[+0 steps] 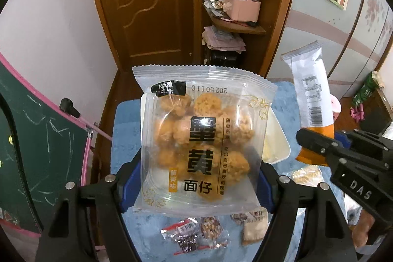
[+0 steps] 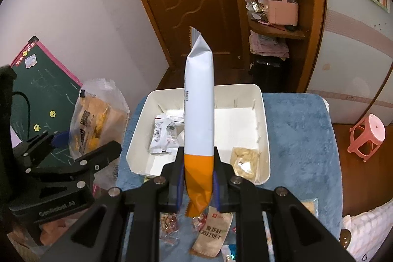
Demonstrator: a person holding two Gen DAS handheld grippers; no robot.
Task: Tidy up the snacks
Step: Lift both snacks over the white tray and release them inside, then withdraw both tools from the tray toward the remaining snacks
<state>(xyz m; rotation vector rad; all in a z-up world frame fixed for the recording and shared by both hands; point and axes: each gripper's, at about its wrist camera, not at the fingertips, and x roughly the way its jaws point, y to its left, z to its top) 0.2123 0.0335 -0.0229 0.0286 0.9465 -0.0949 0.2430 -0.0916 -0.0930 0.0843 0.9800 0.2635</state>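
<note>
Beneath both pairs of tongs lies a table under a blue cloth (image 2: 299, 129), the largest thing here. Ahead of the right tongs (image 2: 197, 184) on that cloth sits a white tray (image 2: 264, 114); inside it lie a white packet (image 2: 163, 134), to the left of the tongs' tips, and a small yellowish packet (image 2: 245, 161), to their right.

The left tongs (image 1: 199, 178) hold a clear bag of golden snack balls (image 1: 203, 139) by its lower part, the bag standing upright between the blue pads (image 1: 130, 186) and hiding most of the tray from that view. The right tongs are closed on a long white and orange stick packet (image 2: 198, 114), gripped at its orange end, its crimped top pointing up over the tray. In the left wrist view this packet stands to the right of the bag, apart from it.

Below the left tongs, small wrapped sweets (image 1: 194, 235) lie on the cloth. Just under the right tongs rests a brown cracker packet (image 2: 213, 235), partly covered by the fingers.
</note>
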